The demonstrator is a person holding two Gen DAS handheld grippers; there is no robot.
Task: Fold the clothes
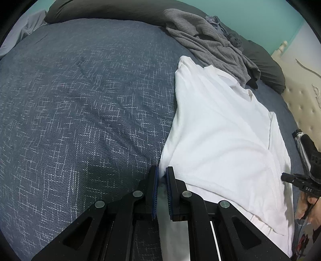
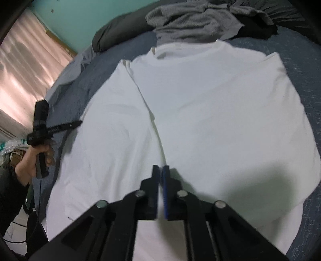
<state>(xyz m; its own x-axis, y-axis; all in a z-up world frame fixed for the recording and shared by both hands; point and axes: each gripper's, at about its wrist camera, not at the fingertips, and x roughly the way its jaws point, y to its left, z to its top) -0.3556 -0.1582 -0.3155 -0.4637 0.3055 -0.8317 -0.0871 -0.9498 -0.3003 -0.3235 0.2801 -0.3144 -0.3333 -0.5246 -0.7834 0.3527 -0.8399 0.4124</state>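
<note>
A white T-shirt (image 1: 220, 130) lies spread on the blue woven bedspread (image 1: 80, 100), collar toward the far pillows. My left gripper (image 1: 162, 172) is shut on the shirt's left edge, and a strip of white cloth runs back between its blue pads. In the right wrist view the shirt (image 2: 220, 110) fills the middle, with a long fold edge running down to my right gripper (image 2: 160, 169). That gripper is shut just above the cloth, and no fabric shows between its pads. The left gripper (image 2: 78, 122), held by a hand (image 2: 30, 160), sits at the shirt's left edge. The right gripper (image 1: 283, 176) pokes in over the shirt's right side.
A crumpled grey garment (image 1: 210, 40) lies just beyond the shirt's collar, with dark pillows (image 1: 110, 10) behind it. A cream tufted headboard (image 1: 301, 100) borders the bed on the right. Pink curtains (image 2: 24, 70) hang at the far left. Bare bedspread stretches left of the shirt.
</note>
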